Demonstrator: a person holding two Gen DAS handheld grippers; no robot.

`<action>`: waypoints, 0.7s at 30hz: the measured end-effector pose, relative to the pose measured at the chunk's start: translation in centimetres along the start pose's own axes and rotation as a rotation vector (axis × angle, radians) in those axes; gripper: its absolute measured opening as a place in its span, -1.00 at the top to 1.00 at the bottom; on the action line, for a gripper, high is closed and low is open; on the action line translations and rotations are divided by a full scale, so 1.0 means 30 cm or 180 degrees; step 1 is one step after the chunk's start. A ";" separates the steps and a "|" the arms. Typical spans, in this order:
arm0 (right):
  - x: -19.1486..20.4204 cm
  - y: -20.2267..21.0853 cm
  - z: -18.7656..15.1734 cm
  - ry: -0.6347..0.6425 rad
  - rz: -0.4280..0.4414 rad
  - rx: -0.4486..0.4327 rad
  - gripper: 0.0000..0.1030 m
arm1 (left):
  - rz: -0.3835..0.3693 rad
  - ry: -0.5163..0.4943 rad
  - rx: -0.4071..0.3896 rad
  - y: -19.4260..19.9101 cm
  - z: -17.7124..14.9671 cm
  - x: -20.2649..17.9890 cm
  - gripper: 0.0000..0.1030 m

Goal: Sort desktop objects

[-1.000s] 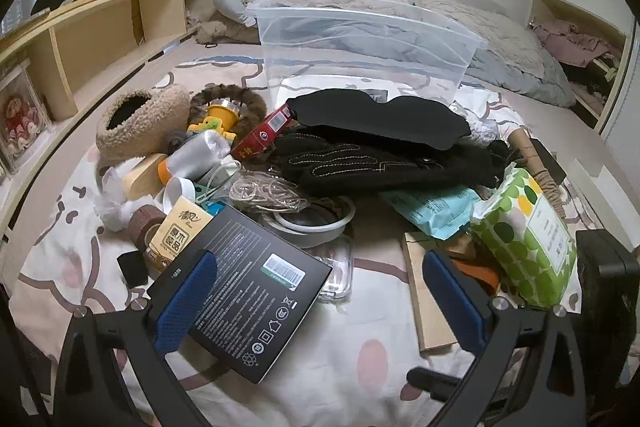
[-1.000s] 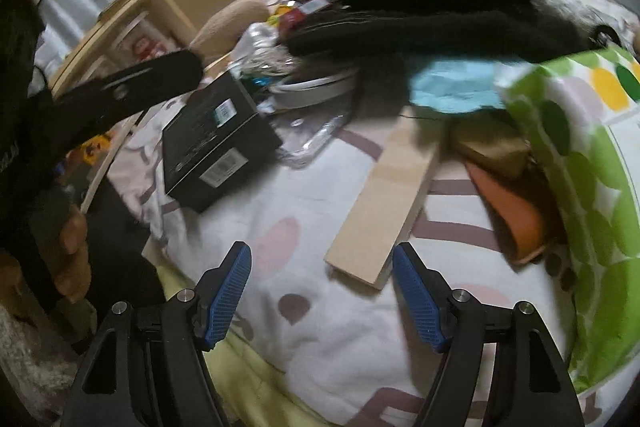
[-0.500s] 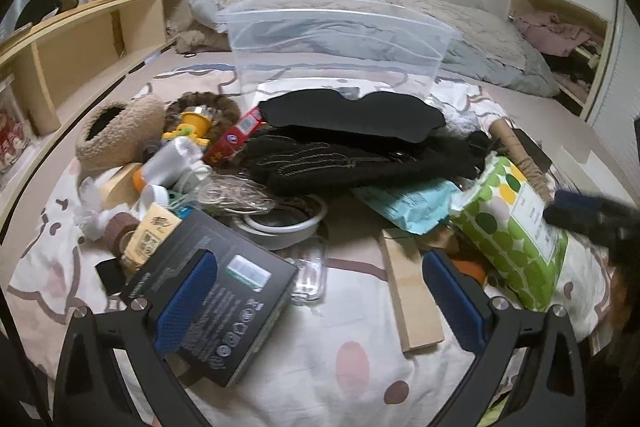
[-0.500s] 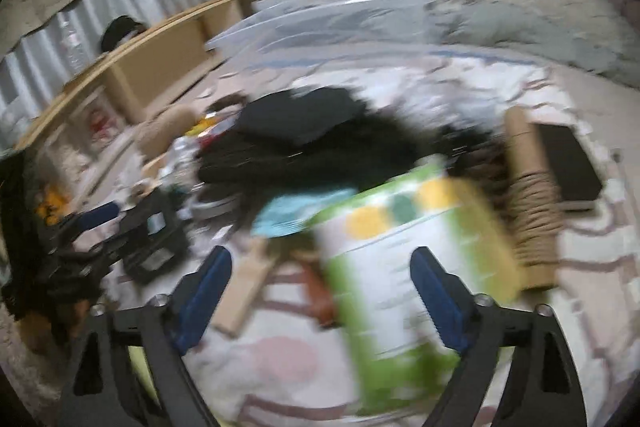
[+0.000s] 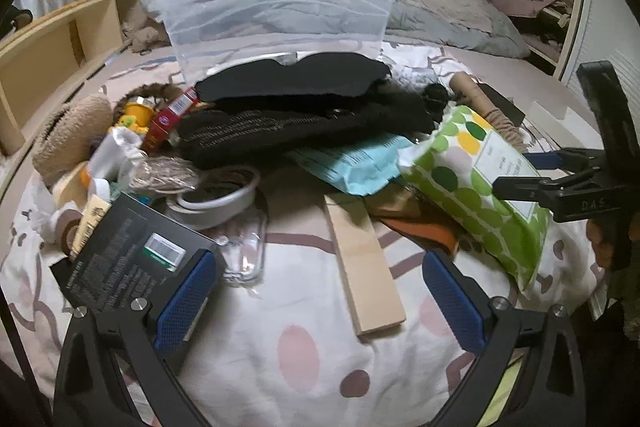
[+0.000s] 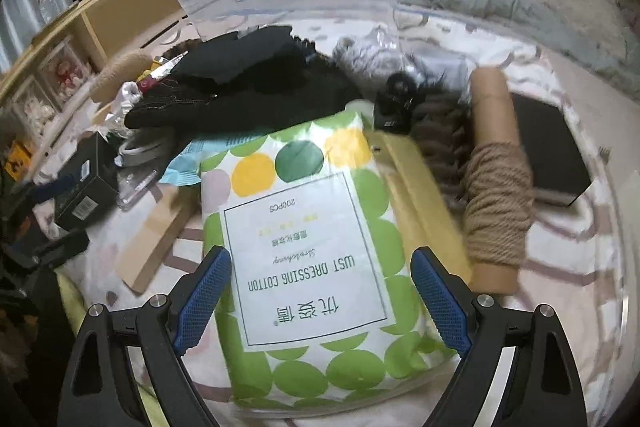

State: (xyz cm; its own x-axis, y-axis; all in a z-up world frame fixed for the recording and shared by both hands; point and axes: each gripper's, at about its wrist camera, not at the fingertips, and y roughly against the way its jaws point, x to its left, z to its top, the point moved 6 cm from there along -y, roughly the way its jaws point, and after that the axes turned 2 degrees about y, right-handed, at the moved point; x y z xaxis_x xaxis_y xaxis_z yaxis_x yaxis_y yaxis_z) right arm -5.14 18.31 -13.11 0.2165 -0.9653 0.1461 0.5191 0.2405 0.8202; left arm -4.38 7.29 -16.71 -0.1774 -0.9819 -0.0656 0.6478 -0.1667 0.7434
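A heap of objects lies on a patterned bedspread (image 5: 248, 339). A green-dotted pack of dressing cotton (image 6: 312, 259) lies right between the fingers of my open right gripper (image 6: 320, 299); it also shows in the left wrist view (image 5: 472, 179). My left gripper (image 5: 320, 299) is open and empty above the bedspread, with a black box (image 5: 128, 259) at its left finger and a wooden block (image 5: 364, 263) just ahead. A clear plastic bin (image 5: 276, 15) stands behind the heap. The right gripper shows at the right of the left wrist view (image 5: 560, 171).
Black gloves and a black pouch (image 5: 304, 107) top the heap. A blue packet (image 5: 352, 163), tape roll (image 5: 216, 191), fuzzy slipper (image 5: 68, 139), cardboard tube wound with yarn (image 6: 496, 179) and a black case (image 6: 556, 155) lie around. A wooden shelf (image 5: 48, 43) runs along the left.
My right gripper has swung right from the wooden block to sit over the green-dotted cotton pack. My left gripper has pulled back slightly and shifted right. Both stay open.
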 end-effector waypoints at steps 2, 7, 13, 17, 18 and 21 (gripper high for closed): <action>0.012 0.003 -0.007 -0.0021 0.0018 0.0008 -0.87 | -0.0031 0.0011 0.0029 -0.007 -0.004 -0.006 -1.00; 0.093 0.015 -0.038 0.0027 0.0212 0.0110 -0.93 | -0.0031 -0.0011 0.0051 -0.013 -0.010 -0.012 -1.00; 0.160 -0.005 -0.068 0.0247 -0.0144 0.0143 -0.95 | -0.0065 0.0012 0.0102 -0.024 -0.020 -0.016 -1.00; 0.155 -0.040 -0.072 0.0221 -0.0349 0.0187 -0.95 | -0.0093 0.0016 0.0141 -0.033 -0.029 -0.021 -1.00; 0.153 -0.049 -0.073 0.0218 -0.0385 0.0208 -0.95 | -0.0095 0.0006 0.0148 -0.035 -0.031 -0.024 -1.00; 0.146 -0.067 -0.076 0.0229 -0.0460 0.0243 -0.95 | -0.0104 -0.0023 0.0191 -0.053 -0.042 -0.035 -1.00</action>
State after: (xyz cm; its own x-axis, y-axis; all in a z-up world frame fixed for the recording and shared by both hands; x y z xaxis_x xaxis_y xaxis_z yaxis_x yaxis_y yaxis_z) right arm -3.35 13.83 -15.36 0.2041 -0.9788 -0.0141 0.4853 0.0887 0.8698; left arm -4.29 8.47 -18.65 -0.2030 -0.9754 -0.0859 0.5962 -0.1927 0.7794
